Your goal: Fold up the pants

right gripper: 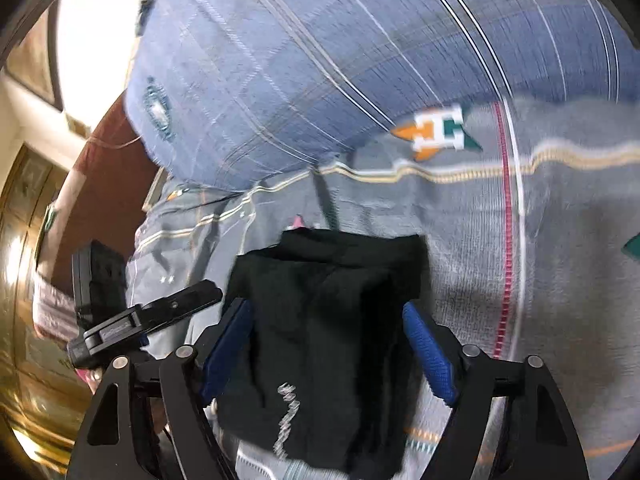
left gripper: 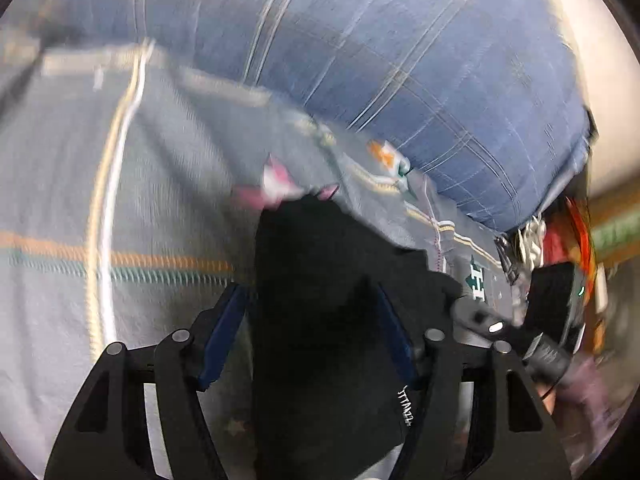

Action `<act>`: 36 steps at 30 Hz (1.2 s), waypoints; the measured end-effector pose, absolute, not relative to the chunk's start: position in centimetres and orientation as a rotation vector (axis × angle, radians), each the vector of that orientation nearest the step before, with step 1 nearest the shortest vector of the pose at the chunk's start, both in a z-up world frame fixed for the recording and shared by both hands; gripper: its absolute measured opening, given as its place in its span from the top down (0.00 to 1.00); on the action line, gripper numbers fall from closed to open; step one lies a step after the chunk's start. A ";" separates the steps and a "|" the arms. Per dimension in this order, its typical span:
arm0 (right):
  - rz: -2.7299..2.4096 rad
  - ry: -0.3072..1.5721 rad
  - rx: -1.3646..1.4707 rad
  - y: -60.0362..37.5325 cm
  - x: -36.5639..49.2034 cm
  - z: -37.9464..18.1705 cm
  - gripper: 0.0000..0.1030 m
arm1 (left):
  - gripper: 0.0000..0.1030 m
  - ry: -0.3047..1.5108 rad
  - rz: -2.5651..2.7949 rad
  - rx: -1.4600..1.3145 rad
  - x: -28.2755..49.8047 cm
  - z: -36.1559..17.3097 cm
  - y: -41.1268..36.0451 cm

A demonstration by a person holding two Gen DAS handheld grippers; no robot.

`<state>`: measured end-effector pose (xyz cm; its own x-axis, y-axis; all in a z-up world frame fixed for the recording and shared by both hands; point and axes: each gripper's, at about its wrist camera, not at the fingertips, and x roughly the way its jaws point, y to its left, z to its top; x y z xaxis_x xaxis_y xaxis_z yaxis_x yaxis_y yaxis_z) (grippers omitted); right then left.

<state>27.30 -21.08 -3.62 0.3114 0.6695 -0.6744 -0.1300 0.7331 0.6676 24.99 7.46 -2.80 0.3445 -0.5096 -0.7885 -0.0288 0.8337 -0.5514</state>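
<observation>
Both fisheye pictures bend strongly at the dark round edges. Motion blur smears the bedding [left gripper: 120, 200]. Bright glare burns out the wall [right gripper: 96, 20]; the pants [right gripper: 328, 320] look nearly black.

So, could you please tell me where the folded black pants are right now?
The folded black pants lie on the grey patterned bedsheet, bottom-centre in both wrist views, just before the blue plaid pillow.

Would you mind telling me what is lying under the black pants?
The black pants lie folded on a grey patterned bedsheet, which shows all around them. A blue pillow sits beyond. Whatever is directly beneath the pants is covered.
</observation>
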 end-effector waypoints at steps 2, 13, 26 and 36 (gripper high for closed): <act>0.549 1.160 0.485 -20.3 27.6 -4.4 0.33 | 0.40 1.186 -0.354 -0.458 25.1 -3.3 6.8; 0.536 1.181 0.473 -19.7 28.4 -5.6 0.60 | 0.78 1.152 -0.347 -0.414 25.0 -4.2 6.4; 0.551 1.063 0.424 -20.0 28.1 -2.3 0.69 | 0.77 1.092 -0.284 -0.333 26.4 -1.8 5.4; 0.535 1.097 0.418 -20.4 26.1 -0.8 0.44 | 0.50 1.148 -0.166 -0.284 23.3 -1.6 7.1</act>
<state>26.07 -20.39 -0.84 0.3534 0.5973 -0.7200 -0.1993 0.8000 0.5659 23.32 7.09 -1.61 0.4032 -0.2734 -0.8733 -0.0153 0.9522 -0.3051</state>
